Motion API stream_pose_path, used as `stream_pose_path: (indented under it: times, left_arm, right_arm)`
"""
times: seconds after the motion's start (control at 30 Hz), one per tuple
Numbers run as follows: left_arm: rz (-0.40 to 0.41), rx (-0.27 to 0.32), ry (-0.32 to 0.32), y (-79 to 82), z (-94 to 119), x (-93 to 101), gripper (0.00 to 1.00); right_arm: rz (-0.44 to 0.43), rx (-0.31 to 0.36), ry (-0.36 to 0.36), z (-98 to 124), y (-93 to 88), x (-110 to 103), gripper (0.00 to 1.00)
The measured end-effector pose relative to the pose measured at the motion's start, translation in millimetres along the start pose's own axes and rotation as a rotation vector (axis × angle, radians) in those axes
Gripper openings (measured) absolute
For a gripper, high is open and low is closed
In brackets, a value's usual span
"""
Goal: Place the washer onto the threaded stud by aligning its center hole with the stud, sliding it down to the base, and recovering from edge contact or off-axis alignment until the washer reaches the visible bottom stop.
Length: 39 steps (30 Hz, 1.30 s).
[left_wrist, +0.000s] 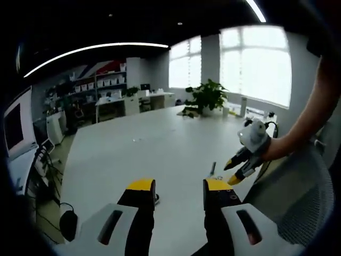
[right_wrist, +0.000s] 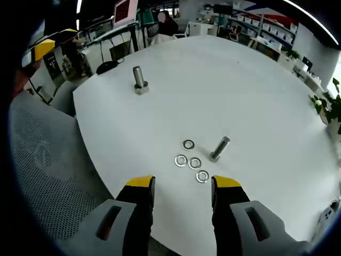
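Several flat metal washers (right_wrist: pixel 188 144) lie loose on the white table (right_wrist: pixel 224 85), just beyond my right gripper (right_wrist: pixel 183 184), which is open and holds nothing. A threaded stud (right_wrist: pixel 219 148) stands beside the washers, to their right, leaning in this view. A second stud (right_wrist: pixel 139 80) stands upright farther off at the left. My left gripper (left_wrist: pixel 179 186) is open and holds nothing over the table (left_wrist: pixel 149 138). A small stud (left_wrist: pixel 213 169) rises ahead of its right jaw. The right gripper (left_wrist: pixel 238 170) comes in from the right, held by a person's arm, jaws apart.
A grey mesh chair (right_wrist: pixel 48 160) stands at the table's near edge, and another mesh chair back (left_wrist: pixel 298 197) is at the right. A potted plant (left_wrist: pixel 205 96) sits at the far end of the table. Desks, shelves and monitors fill the room behind.
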State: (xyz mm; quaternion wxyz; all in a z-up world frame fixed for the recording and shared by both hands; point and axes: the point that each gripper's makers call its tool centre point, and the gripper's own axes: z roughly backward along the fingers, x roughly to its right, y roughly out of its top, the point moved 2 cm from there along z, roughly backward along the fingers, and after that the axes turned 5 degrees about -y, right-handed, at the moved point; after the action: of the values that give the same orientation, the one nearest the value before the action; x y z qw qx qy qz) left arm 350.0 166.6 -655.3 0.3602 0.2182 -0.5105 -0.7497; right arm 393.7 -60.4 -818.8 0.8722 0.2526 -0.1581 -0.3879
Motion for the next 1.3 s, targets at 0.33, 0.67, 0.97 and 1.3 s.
stream_pose_path:
  times: [0.33,0.67,0.97,1.3]
  left_arm:
    - [-0.020,-0.003,-0.016,-0.1,-2,3.4,0.34]
    - [-0.024,-0.015,-0.045,-2.4,-3,9.8,0.34]
    - [-0.020,0.000,-0.051,1.1,-2,10.1,0.33]
    - [0.004,0.014,-0.026,2.3,1,3.2,0.33]
  right_arm:
    - [-0.024,-0.033,-0.026,-5,-6.6,13,0.44]
    - [-0.014,-0.038,-0.031,-7,-4.0,13,0.44]
    - [-0.031,-0.021,-0.049,-6,0.0,20,0.44]
    - [-0.009,-0.006,-0.044,-1,11.3,28,0.40]
